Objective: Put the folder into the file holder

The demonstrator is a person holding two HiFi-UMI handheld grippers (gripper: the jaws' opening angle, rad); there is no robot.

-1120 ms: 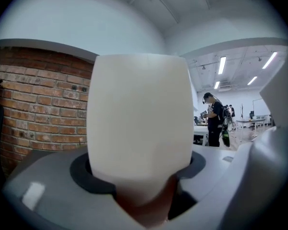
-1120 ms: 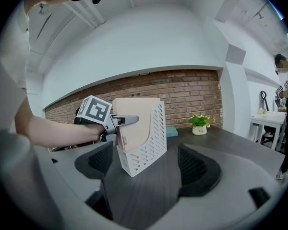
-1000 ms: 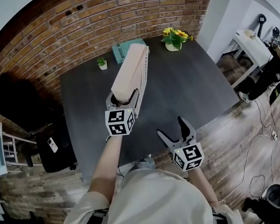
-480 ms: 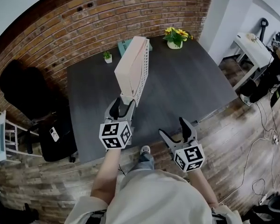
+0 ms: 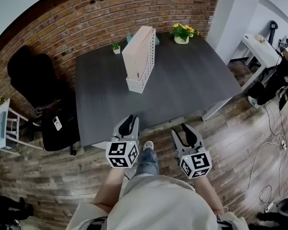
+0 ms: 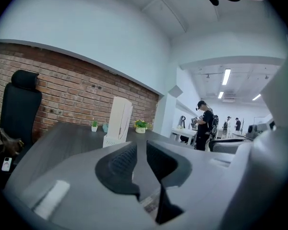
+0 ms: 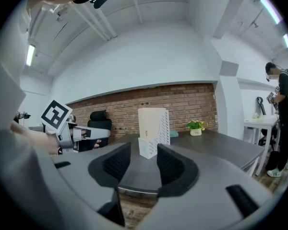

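Observation:
The white perforated file holder (image 5: 145, 66) stands upright on the dark table (image 5: 192, 80), with the pale folder (image 5: 136, 54) inside it. The same file holder (image 6: 116, 121) (image 7: 153, 126) shows far ahead in both gripper views. My left gripper (image 5: 129, 123) (image 6: 139, 159) hangs off the table's near edge, well short of the holder. Its jaws are closing to a narrow gap with nothing between them. My right gripper (image 5: 187, 131) (image 7: 139, 164) is level with it to the right, also closing on nothing, with a wider gap.
A pot of yellow flowers (image 5: 183, 32) and a small green plant (image 5: 116, 47) stand at the table's far edge. A black chair (image 5: 36, 87) is at the left, a white side table (image 5: 261, 47) at the right. A person (image 6: 205, 123) stands far off.
Both grippers have drawn back off the table towards my body. The left one has come away from the file holder, which now stands alone. Both pairs of jaws are narrower.

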